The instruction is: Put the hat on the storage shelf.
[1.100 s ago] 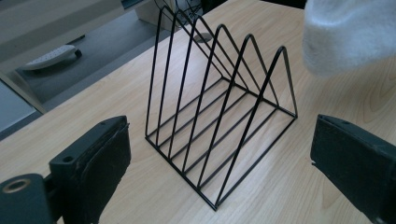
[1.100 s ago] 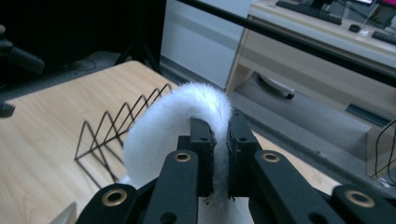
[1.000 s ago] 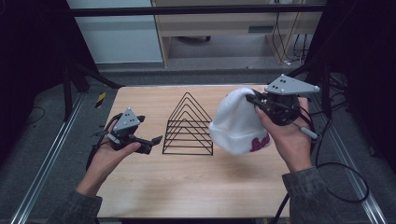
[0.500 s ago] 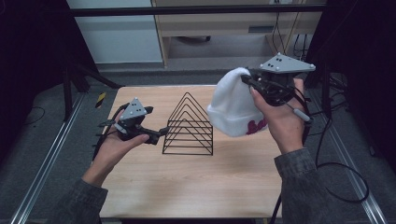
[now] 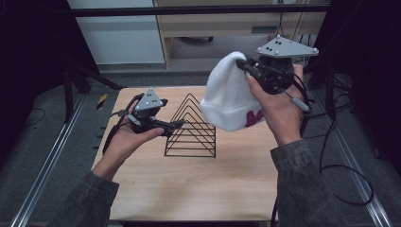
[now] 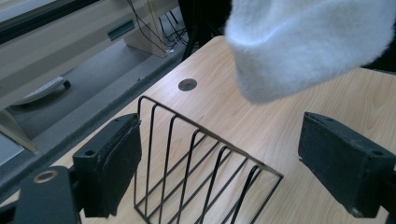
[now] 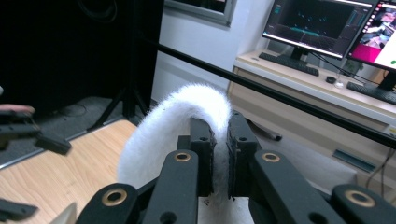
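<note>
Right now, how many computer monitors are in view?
2, both in the right gripper view on the desk behind the table: one dark screen, and one at the right edge, partly cut off. More may lie outside the frame.

White fuzzy beanie (image 5: 230,92), pink mark near the cuff, hangs crown-up in the air, pinched at its top; black wire triangular rack (image 5: 191,127) stands upright just beside, below-left.

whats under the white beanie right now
The white beanie hangs in the air, pinched by the right hand-held gripper. Below it lie bare wooden table and the right edge of the black wire rack. The beanie's inside is hidden.
</note>
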### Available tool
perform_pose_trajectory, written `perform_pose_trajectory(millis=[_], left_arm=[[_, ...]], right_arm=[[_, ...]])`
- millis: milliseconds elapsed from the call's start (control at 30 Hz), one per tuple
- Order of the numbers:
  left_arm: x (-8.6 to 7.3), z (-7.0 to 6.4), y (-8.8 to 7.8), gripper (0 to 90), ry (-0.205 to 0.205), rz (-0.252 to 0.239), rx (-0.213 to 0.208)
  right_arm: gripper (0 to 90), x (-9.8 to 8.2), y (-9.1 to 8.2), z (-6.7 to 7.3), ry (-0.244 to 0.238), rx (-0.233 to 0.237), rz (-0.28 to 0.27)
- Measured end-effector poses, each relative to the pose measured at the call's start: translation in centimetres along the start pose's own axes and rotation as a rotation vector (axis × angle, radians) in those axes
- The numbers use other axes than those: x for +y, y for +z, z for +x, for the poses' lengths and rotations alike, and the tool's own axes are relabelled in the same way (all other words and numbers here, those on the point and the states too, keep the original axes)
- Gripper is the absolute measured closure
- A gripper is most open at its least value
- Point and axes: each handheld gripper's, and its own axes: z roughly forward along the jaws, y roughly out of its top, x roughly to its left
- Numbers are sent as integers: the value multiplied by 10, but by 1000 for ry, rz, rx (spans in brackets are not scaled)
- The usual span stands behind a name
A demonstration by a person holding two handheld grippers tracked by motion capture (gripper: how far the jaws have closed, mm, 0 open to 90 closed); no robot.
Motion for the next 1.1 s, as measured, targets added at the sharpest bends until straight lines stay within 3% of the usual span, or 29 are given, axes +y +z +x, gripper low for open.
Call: perform_pose_trajectory(millis=[500,800,900,967,1100], left_arm=[[2,0,13,154,11,4,-20],[0,7,28,178,-21,-2,-27],[-1,7,32,244,-40,0,-50],[-2,7,34,347,-38,12,-57],[-5,9,34,683,-39,22,-58]], right_arm=[[836,14,17,17,-5,44,-23],[836,21,29,33,9,98,-46],[836,22,34,39,0,113,-40],[836,22,36,43,-7,123,-39],[835,17,37,44,-19,122,-26]])
